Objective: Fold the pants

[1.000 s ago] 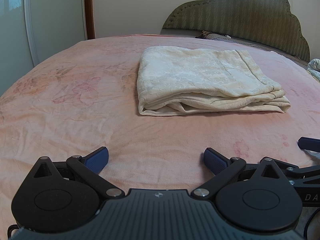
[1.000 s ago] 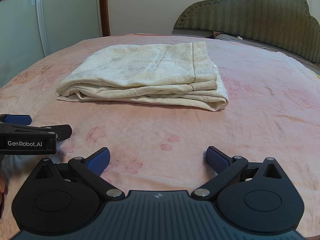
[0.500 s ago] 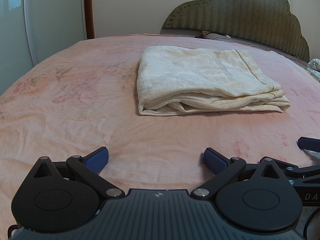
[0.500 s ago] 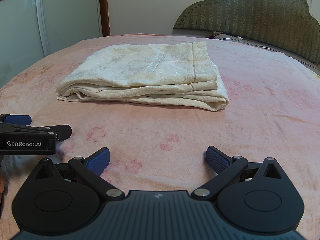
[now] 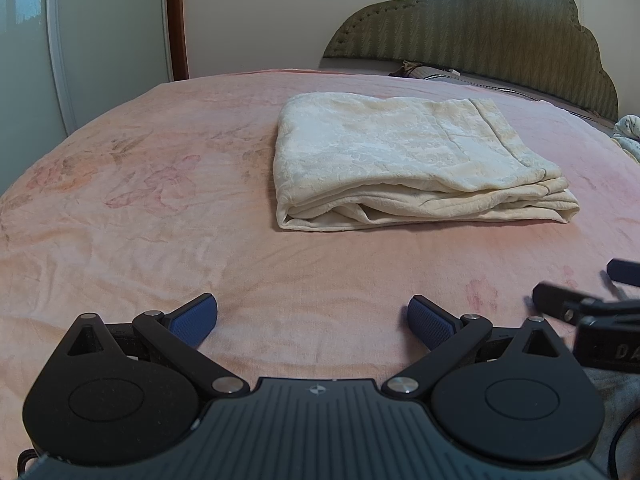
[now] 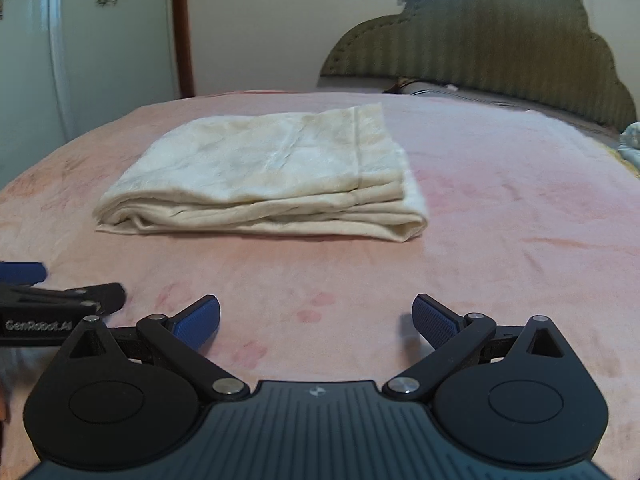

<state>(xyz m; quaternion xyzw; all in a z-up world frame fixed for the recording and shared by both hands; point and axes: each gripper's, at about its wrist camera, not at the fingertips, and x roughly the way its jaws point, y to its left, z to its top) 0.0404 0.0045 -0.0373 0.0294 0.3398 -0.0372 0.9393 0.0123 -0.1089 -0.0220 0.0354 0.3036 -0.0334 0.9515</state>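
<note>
Cream-coloured pants of a soft, patterned cloth (image 5: pixel 404 160) lie already folded into a thick rectangular stack, a little beyond the middle of the pink flowered bed cover (image 5: pixel 140 216). From the left wrist view the stack sits ahead and somewhat to the right; from the right wrist view (image 6: pixel 272 176) it sits ahead and somewhat to the left, so it is between the two tools and well in front of them. Several layers show at the near edge, and the hem band lies along the top on the right side.

The left gripper (image 5: pixel 312 318) has its blue pads spread wide and holds nothing; only the bed cover is seen between them. The right gripper (image 6: pixel 316 318) is the same: wide open, empty, low over the cover. Each tool appears at the edge of the other camera, so they are near each other, side by side, and both well apart from the pants.

I judge that the folding itself is finished, or nearly, and this is the step of drawing back and checking. The stack looks tidy, but the near-left corner gapes slightly, with loose layers curling. If one more move is wanted, it asks for a light press or a small tuck at that corner, coming from above with care not to drag the top layer out of line.

At the far side stands a green padded headboard (image 5: pixel 480 28).
</note>
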